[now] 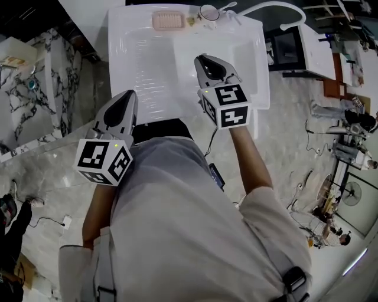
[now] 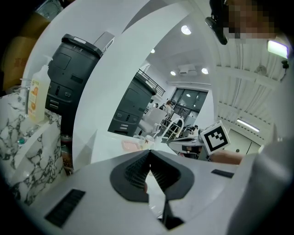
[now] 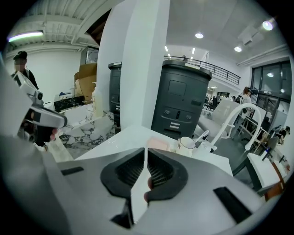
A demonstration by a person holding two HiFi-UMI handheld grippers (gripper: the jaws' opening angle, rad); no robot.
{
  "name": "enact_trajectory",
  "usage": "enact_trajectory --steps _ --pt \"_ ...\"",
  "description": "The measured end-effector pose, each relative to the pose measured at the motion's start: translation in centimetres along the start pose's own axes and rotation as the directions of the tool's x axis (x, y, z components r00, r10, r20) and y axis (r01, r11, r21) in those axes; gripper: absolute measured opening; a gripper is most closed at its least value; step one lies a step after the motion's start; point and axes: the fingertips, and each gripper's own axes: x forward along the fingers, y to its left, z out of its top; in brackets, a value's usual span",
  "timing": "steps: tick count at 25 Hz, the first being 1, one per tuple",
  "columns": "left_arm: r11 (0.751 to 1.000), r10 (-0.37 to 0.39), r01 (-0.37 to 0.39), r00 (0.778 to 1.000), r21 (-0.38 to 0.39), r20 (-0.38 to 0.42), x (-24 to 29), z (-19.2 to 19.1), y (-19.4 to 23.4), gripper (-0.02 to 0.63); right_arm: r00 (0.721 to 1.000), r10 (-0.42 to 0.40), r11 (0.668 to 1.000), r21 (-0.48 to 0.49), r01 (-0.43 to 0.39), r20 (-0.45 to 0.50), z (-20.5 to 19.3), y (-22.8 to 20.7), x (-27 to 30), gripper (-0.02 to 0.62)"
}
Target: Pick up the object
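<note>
Head view: L gripper [image 1: 130, 94] low at near left, tips about at white table's [image 1: 147, 71] left edge. R gripper [image 1: 201, 58] over table's near right part, pointing far. Pink tray [image 1: 168, 20] and cup [image 1: 208, 12] w/ spoon [image 1: 227, 6] on far edge, well apart from both grippers. Prob. one of these the object, can't tell which.

Left gripper view: jaw tips together, nothing btwn. Pink tray [image 2: 133, 146] far ahead on table.

Right gripper view: jaws all but together, hairline slit only, empty. Pink tray [image 3: 158, 143] straight ahead, cup [image 3: 186, 146] just right of it.
</note>
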Motion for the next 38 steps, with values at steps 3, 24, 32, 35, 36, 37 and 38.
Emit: enact_trajectory --steps 3,24,32,35,36,37,38 --pt "1.000 0.012 -0.012 1.000 -0.001 -0.012 0.3 -0.2 0.1 0.003 1.000 0.013 1.000 -0.015 -0.013 -0.016 -0.4 -0.3 1.0 0.029" --pt "0.994 0.102 -0.104 0.993 -0.025 -0.056 3.3 -0.1 1.3 0.003 0.987 0.124 0.983 -0.121 -0.137 -0.105 -1.9 -1.7 8.8 0.081" --pt "0.991 0.119 -0.123 0.991 -0.055 -0.068 4.5 -0.6 1.3 0.003 0.984 0.120 0.971 -0.193 -0.145 -0.135 -2.3 -3.0 11.1 0.098" --pt "0.988 0.137 -0.142 0.987 -0.057 -0.079 4.6 -1.0 1.8 0.003 0.982 0.116 0.962 -0.230 -0.149 -0.151 -2.8 -3.1 12.4 0.103" --pt "0.987 0.143 -0.148 0.986 -0.058 -0.080 4.7 -1.1 1.8 0.003 0.981 0.115 0.958 -0.244 -0.152 -0.156 -2.9 -3.1 12.8 0.104" --pt "0.986 0.148 -0.153 0.986 -0.061 -0.079 4.7 -1.1 1.9 0.003 0.980 0.114 0.954 -0.256 -0.154 -0.162 -3.1 -3.2 13.2 0.106" --pt "0.985 0.154 -0.159 0.985 -0.064 -0.079 4.8 -1.1 1.9 0.003 0.979 0.113 0.951 -0.268 -0.156 -0.169 -3.2 -3.2 13.5 0.107"
